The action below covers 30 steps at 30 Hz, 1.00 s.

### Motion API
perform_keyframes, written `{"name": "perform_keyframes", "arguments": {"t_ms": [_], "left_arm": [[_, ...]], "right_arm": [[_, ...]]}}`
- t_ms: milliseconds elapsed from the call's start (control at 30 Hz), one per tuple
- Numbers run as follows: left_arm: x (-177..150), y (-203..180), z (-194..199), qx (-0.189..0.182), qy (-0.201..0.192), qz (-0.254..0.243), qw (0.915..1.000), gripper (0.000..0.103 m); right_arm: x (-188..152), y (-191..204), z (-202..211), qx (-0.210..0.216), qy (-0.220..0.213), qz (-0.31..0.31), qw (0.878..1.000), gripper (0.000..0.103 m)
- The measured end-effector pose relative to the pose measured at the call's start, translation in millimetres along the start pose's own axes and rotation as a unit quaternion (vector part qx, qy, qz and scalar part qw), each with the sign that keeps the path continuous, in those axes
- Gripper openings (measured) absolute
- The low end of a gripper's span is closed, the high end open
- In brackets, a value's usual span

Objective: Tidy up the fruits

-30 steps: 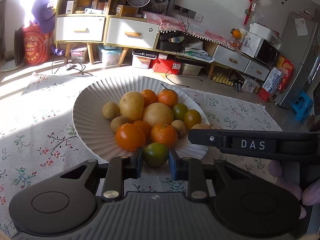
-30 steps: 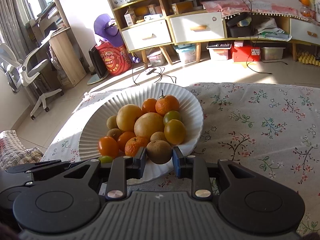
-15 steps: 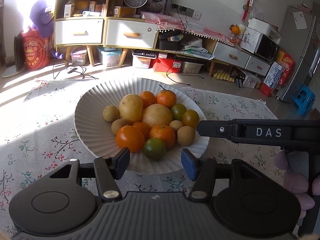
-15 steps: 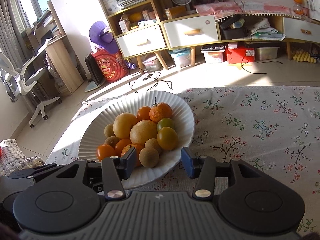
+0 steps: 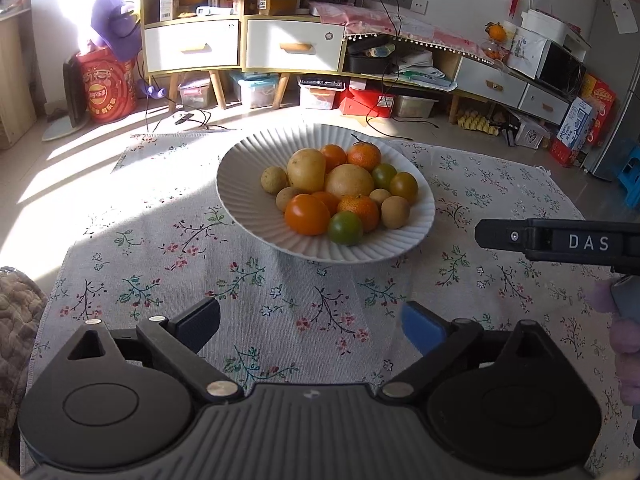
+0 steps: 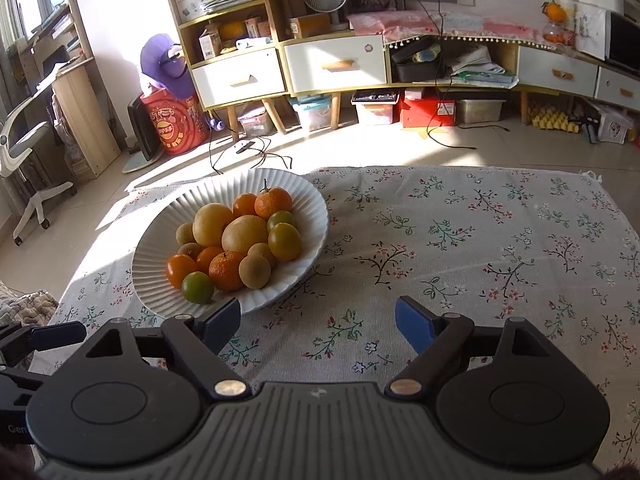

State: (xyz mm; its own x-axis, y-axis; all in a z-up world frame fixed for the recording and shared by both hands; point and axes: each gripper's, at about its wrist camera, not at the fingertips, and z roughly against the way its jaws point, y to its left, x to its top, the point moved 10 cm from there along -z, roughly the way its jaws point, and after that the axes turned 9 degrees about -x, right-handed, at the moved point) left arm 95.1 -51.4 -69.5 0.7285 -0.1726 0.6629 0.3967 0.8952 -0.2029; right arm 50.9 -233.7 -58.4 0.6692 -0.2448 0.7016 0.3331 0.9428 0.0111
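Observation:
A white ribbed bowl [image 5: 248, 216] [image 6: 152, 276] on the floral cloth holds several fruits. A green citrus [image 5: 345, 227] [image 6: 197, 287] lies at its near edge beside an orange one [image 5: 307, 214]. A brown round fruit [image 5: 395, 212] [image 6: 255, 272] lies next to them. My left gripper [image 5: 312, 326] hangs over bare cloth short of the bowl, its jaws opening wide with nothing between them. My right gripper [image 6: 318, 322] is also opening and empty, its left pad [image 6: 224, 322] just in front of the bowl's rim. The right gripper's finger [image 5: 560, 240] shows at the right of the left wrist view.
The floral cloth [image 6: 480, 248] stretches bare to the right of the bowl. A quilted fabric [image 5: 16, 308] lies at the table's left edge. Beyond the table stand drawer cabinets [image 5: 296, 44], boxes on the floor and an office chair [image 6: 28, 168].
Both grippers let go of their fruits, the left a green citrus, the right a brown fruit, which now lie in the bowl. Both opened wide and drew back and up from the bowl.

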Motion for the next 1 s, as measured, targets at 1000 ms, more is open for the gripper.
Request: {"name": "perform_keyframes", "arguments": {"t_ms": [1000], "left_arm": [[-22.1,11.2,30.3,0.078,0.028,0.020,0.9964,0.095]], "right_arm": [[-44.5,15.1,16.3,-0.072,0.046,0.034,0.996,0.102]]}}
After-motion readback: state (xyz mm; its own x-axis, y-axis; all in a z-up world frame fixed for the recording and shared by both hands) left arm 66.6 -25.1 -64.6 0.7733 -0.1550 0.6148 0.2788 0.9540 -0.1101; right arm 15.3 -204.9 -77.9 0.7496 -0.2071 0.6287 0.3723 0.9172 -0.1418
